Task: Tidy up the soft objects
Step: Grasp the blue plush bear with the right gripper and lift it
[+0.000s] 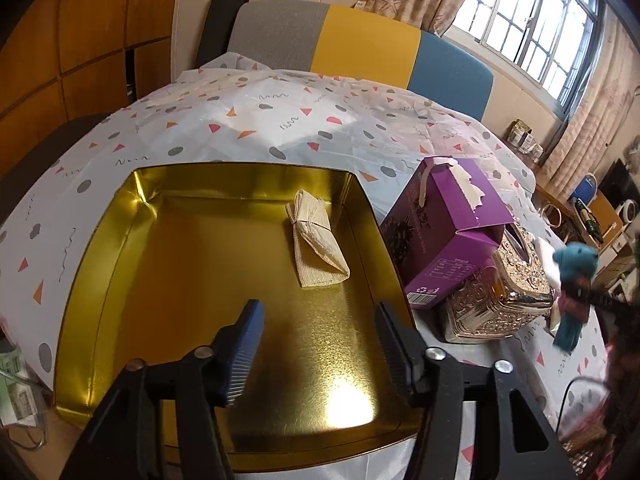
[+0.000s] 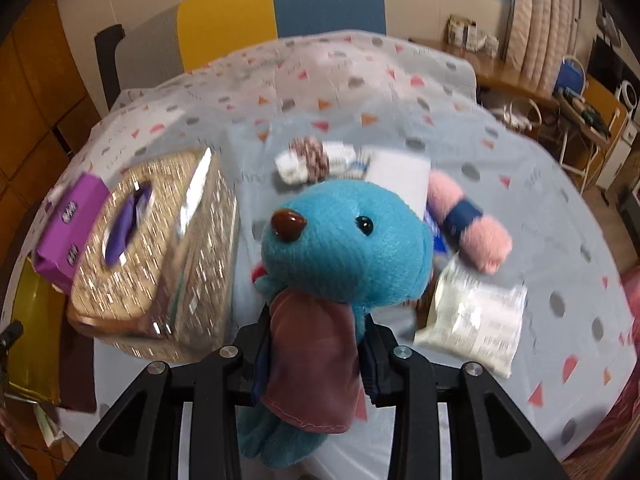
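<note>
Teddy bear (image 2: pixel 344 248) hangs clamped in the right gripper (image 2: pixel 316 356); one cloth (image 1: pixel 316 236) lies inside the tin (image 1: pixel 100 248), the pink toy (image 2: pixel 468 220) waits outside it, and the left gripper (image 1: pixel 320 344) is empty, fingers apart.

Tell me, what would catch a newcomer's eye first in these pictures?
Probably the blue teddy bear, filling the right wrist view, its brown-clad body clamped in the right gripper above the patterned tablecloth. Next, the shiny gold tin under the open left gripper, with one folded beige cloth inside. Beside the tin, a purple box leans on an ornate gold tissue box.
</note>
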A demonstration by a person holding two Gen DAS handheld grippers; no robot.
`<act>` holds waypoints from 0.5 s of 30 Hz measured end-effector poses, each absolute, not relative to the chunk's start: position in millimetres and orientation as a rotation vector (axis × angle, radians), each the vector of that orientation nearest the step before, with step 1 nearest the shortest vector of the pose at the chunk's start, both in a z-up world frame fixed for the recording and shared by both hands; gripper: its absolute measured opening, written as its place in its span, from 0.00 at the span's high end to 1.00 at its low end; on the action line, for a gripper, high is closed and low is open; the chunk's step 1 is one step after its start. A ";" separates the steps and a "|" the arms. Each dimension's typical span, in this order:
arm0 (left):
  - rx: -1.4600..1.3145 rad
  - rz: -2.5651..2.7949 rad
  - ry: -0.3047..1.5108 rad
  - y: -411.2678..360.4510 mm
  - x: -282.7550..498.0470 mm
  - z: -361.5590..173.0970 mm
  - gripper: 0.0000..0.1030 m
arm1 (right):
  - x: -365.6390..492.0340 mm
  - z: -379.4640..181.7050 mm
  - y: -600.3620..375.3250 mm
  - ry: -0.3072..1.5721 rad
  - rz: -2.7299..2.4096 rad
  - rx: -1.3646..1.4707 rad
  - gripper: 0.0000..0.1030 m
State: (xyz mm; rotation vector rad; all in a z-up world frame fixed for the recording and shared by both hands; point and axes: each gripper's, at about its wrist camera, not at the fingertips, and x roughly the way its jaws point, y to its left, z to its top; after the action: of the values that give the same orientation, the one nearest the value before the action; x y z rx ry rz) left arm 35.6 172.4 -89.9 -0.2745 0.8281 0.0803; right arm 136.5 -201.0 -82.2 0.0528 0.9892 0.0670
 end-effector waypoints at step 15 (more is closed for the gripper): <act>-0.265 0.095 0.799 181.2 18.8 -82.7 0.36 | 227.5 -1.3 -104.2 0.832 0.166 -0.144 0.66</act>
State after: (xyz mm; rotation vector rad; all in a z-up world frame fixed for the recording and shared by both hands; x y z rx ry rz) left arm 18.8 181.2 -82.7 -0.2646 0.7991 0.0950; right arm 227.5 -104.2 -1.3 -0.1442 0.8322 0.1659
